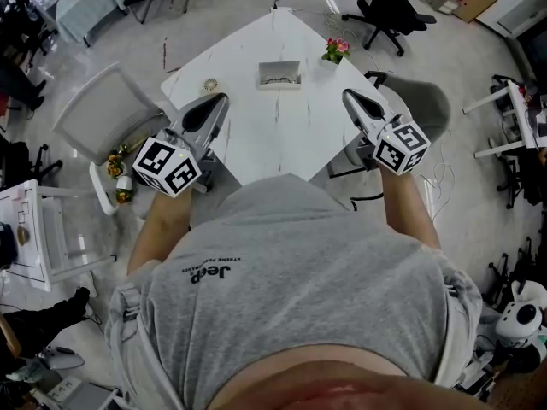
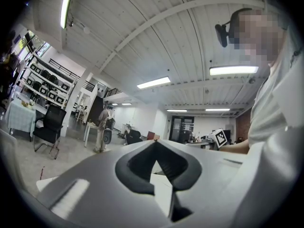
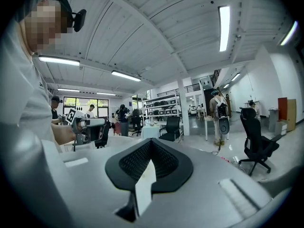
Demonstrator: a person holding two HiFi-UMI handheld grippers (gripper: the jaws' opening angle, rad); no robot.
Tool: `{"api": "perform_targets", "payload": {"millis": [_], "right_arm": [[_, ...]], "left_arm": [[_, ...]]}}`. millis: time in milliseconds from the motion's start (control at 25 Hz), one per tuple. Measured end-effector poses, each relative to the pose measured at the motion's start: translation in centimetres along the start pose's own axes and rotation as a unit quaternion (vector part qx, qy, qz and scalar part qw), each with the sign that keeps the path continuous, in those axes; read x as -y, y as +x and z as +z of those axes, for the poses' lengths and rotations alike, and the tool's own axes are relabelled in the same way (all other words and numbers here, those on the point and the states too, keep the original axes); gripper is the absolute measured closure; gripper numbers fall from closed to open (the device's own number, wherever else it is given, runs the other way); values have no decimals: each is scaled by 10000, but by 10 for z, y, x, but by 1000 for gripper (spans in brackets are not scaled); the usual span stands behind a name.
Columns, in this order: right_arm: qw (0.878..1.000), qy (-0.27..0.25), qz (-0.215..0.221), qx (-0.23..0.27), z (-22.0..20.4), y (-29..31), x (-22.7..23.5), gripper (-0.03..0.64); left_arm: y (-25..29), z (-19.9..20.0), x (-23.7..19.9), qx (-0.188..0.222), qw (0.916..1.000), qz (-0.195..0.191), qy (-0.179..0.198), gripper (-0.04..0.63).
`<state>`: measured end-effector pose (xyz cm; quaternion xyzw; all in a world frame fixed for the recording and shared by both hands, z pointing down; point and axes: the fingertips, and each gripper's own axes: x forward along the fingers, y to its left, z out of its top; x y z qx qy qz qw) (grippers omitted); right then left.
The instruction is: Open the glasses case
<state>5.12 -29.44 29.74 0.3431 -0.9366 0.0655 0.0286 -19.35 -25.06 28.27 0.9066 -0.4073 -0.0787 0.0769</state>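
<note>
Grey glasses case [image 1: 279, 73] lay on the table [image 1: 248, 135], lid state unclear. Your left gripper [image 1: 224, 97] and right gripper [image 1: 346, 94] hung well short, tongs together, empty: approaching or finished, undetermined.

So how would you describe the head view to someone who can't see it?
From above, a person in a grey T-shirt holds the left tool and right tool, both shut and empty, before a white table bearing a glasses case, a flower pot and a small round object.
</note>
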Motion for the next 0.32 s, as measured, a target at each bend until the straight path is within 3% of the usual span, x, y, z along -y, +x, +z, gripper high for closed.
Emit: {"api": "perform_targets", "payload": {"millis": [320], "right_arm": [[10000, -23, -26, -4, -2, -2, -2, 615]], "left_arm": [[-3, -2, 3, 12, 10000, -48, -3, 540]]}}
